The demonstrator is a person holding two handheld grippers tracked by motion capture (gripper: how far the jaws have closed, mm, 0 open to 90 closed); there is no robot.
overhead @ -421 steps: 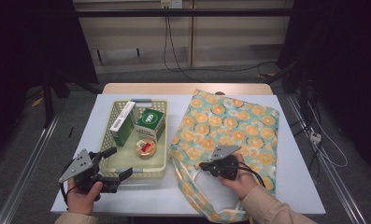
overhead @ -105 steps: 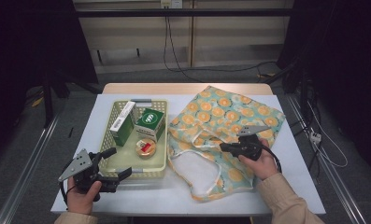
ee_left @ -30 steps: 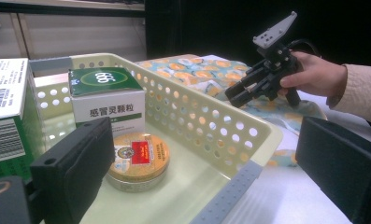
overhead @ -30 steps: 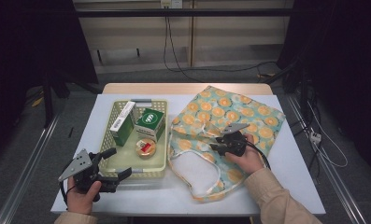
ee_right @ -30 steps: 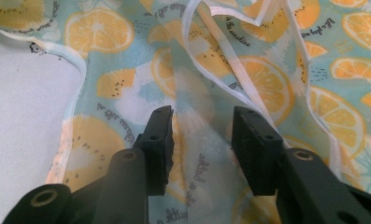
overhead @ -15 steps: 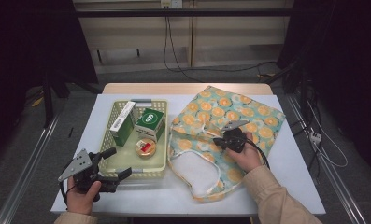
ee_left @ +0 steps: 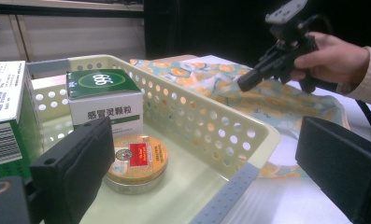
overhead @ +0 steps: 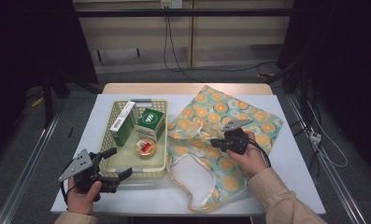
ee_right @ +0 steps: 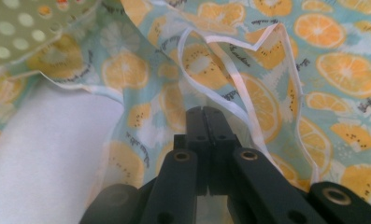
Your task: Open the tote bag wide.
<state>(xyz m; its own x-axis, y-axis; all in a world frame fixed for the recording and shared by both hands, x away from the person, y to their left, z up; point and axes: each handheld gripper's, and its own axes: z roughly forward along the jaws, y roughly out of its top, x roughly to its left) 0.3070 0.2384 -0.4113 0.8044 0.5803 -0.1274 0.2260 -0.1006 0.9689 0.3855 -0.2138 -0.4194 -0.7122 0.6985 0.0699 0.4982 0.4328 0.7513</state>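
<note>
On the right half of the worktop [overhead: 295, 158], the orange-print bag [overhead: 220, 140] is lying flat, its white-trimmed edge pinched by the right hand-held gripper [ee_right: 206, 114], jaws together. Left of it, the basket [overhead: 122, 163] is sitting; the left hand-held gripper [overhead: 120, 163] is hovering at its near rim, jaws apart.

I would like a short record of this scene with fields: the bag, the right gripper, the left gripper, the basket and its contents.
bag: orange-print fabric bag on the table, beside the basket
right gripper: right gripper shut on the bag's fabric
left gripper: left gripper open, at the basket's near rim
basket: pale yellow basket
contents: two green-and-white boxes, round tin
</note>
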